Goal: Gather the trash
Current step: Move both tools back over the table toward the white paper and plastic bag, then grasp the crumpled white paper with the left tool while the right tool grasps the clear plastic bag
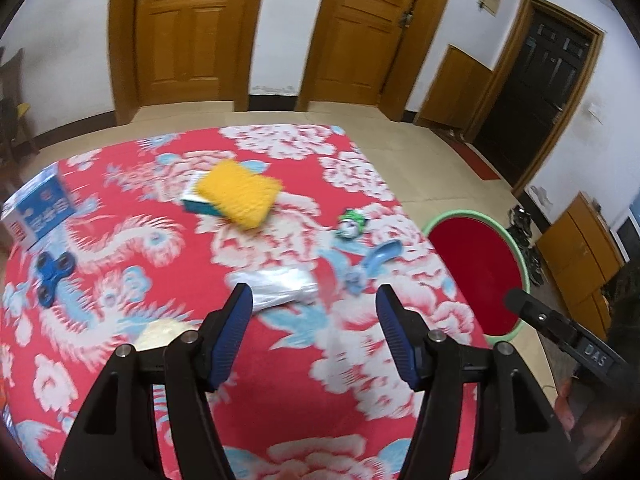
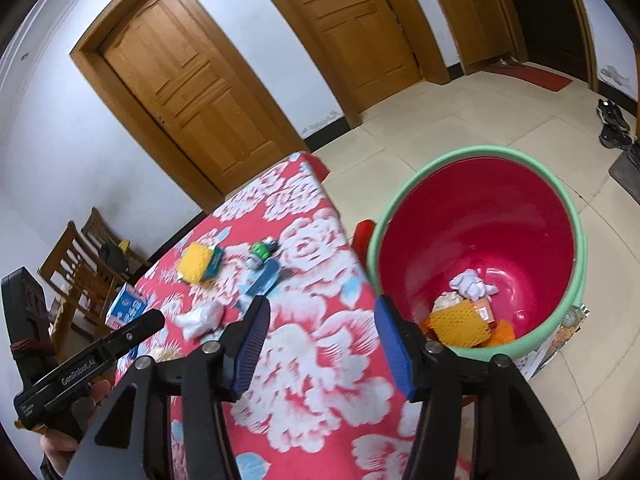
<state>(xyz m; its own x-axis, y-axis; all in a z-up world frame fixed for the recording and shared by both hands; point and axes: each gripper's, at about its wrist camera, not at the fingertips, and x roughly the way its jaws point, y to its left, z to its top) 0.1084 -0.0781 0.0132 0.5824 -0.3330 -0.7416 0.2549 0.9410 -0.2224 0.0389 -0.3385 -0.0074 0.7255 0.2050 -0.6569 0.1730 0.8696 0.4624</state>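
The left hand-held gripper (image 1: 314, 316) is spread wide with nothing in it, and it hangs over the tabletop (image 1: 120, 320), which has a red cloth with big white flowers. Just past its blue fingers (image 1: 236, 336) lies a crumpled clear plastic bag (image 1: 280, 288). A bit to the right of the bag is a light blue plastic piece (image 1: 380, 258), and behind that sits a small green and white toy (image 1: 352, 222). Farther back, near the middle of the tabletop, a yellow sponge (image 1: 238, 194) rests on top of a small teal box (image 1: 196, 204). Off at the left side lie a blue spinner toy (image 1: 52, 276) and a blue and white box (image 1: 38, 210). The right hand-held gripper (image 2: 320, 344) is also spread wide and holds nothing. It hangs over the right edge of the tabletop, close to the red bucket (image 2: 520, 208) with a green rim. The bucket stands on the floor just beside the tabletop. At its bottom lie a white crumpled tissue (image 2: 472, 284), a yellow net (image 2: 460, 322) and some orange wrappers (image 2: 502, 330).
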